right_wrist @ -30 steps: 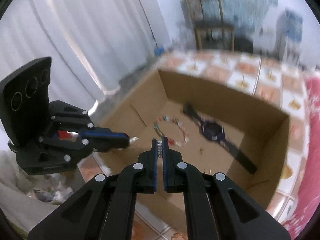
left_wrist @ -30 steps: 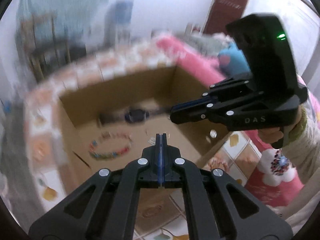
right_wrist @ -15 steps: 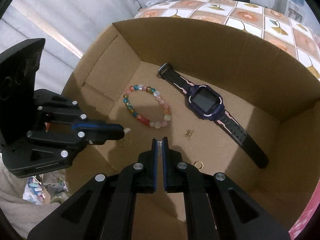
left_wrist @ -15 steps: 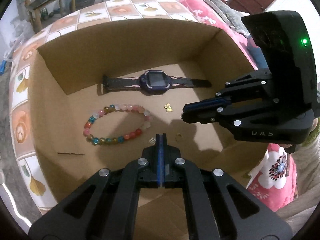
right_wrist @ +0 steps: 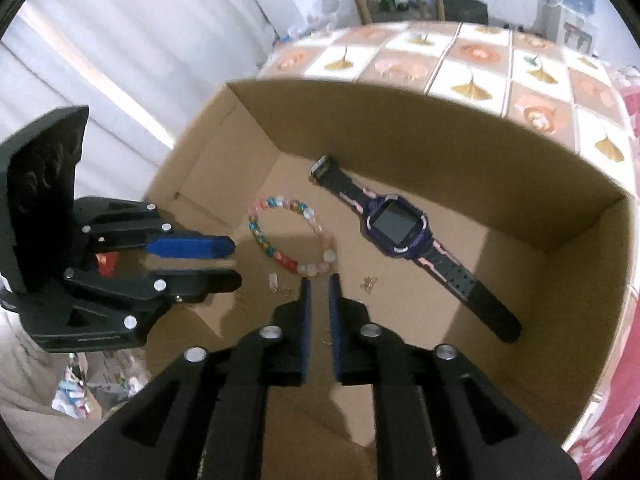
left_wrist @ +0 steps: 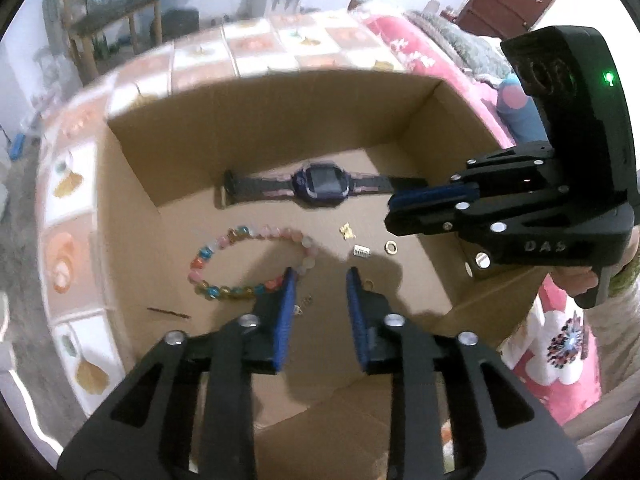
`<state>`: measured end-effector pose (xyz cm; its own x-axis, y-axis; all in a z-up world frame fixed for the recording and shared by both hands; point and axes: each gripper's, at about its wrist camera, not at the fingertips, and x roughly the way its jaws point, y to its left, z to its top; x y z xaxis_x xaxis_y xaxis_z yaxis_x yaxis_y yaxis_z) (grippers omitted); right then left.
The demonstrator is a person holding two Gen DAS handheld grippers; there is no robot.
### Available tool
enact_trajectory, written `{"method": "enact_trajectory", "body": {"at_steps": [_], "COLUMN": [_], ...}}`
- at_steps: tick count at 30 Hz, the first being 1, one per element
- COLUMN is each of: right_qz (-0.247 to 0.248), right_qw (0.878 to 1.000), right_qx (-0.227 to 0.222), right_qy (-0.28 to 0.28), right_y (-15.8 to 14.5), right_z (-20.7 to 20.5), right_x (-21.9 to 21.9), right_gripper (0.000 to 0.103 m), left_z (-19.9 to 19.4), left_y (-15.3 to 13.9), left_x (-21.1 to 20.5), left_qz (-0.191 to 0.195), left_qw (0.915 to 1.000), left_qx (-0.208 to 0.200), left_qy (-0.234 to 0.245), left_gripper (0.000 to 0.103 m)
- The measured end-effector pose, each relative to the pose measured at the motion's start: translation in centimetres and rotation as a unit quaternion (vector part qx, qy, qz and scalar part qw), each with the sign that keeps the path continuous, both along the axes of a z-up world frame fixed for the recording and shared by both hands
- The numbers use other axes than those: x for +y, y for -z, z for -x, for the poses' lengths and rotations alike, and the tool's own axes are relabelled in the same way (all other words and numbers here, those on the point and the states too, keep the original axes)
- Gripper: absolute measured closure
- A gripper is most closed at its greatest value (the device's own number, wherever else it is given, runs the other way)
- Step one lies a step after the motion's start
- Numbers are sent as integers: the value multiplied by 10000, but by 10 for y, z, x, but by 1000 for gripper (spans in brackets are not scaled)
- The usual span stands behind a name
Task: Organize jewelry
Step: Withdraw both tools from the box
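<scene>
Left wrist view: the left gripper is held above the floor of the cardboard box, jaws parted wide and nothing between them. The bead bracelet lies just ahead of the left finger; the watch lies flat near the far wall. A gold butterfly charm, a small silver clasp and a gold ring are scattered between bracelet and right wall. The right gripper is seen side-on at right, its state not readable from here.

Right wrist view: the right gripper is open by a narrow gap, and nothing is seen held. The bracelet sits just beyond its tips, the watch to the right. The left gripper enters from the left, fingers apart and level with the box floor. Tiny pieces near its tips are possibly earrings; blur prevents certainty.

Judged step: a pick of a small item. A low, near-vertical descent is advised, one finger set either side of the piece, closing slowly so that it is not flicked away. Both tools are angled downward into the box, converging near its front.
</scene>
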<state>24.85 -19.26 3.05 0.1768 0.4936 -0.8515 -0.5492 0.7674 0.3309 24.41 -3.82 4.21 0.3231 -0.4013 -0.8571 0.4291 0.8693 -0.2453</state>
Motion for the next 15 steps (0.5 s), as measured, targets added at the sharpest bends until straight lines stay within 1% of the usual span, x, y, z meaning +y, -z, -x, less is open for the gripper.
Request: {"method": "enact_trajectory", "body": {"at_steps": [1, 2, 3, 4, 5, 6, 7, 9, 10, 11, 13, 15], "right_qz": [-98, -211, -316, -408, -542, -659, -857, -1173, -1308, -1399, -1495, -1582], "right_qw": [9998, 9993, 9982, 9969, 9946, 9924, 9889, 9811, 9768, 9729, 9682, 9656], "right_qx": [-137, -299, -459, -605, -781, -901, -1053, -1323, -1457, -1575, -1728, -1791], "right_qy": [49, 112, 205, 297, 427, 513, 604, 784, 870, 955, 1019, 1024], "right_y": [-7, -16, -24, -31, -39, -45, -52, -63, -67, -69, -72, -72], "right_z": [4, 9, 14, 20, 27, 33, 43, 62, 73, 84, 102, 117], "right_x": [-4, -8, -12, -16, -20, -23, -27, -34, -37, -39, -40, -40], "right_gripper": [80, 75, 70, 68, 63, 59, 57, 46, 44, 42, 37, 35], "left_z": [5, 9, 16, 25, 32, 43, 53, 70, 81, 87, 102, 111], "left_y": [-7, -12, -21, -30, -36, -46, -53, -63, -67, -69, -71, -70], "left_x": [1, 1, 2, 4, 5, 8, 10, 13, 15, 15, 18, 21], "left_qz": [-11, -19, -16, 19, 42, 73, 93, 119, 100, 67, 44, 144], "left_qw": [9999, 9996, 9990, 9976, 9962, 9933, 9906, 9856, 9826, 9810, 9773, 9772], "left_qx": [-156, -264, -455, -695, -871, -1150, -1359, -1681, -1849, -1932, -2097, -2081], "left_qy": [8, -3, -26, -27, -30, -63, -87, -127, -147, -158, -289, -390], "left_gripper": [69, 62, 54, 50, 40, 31, 28, 18, 17, 16, 11, 11]}}
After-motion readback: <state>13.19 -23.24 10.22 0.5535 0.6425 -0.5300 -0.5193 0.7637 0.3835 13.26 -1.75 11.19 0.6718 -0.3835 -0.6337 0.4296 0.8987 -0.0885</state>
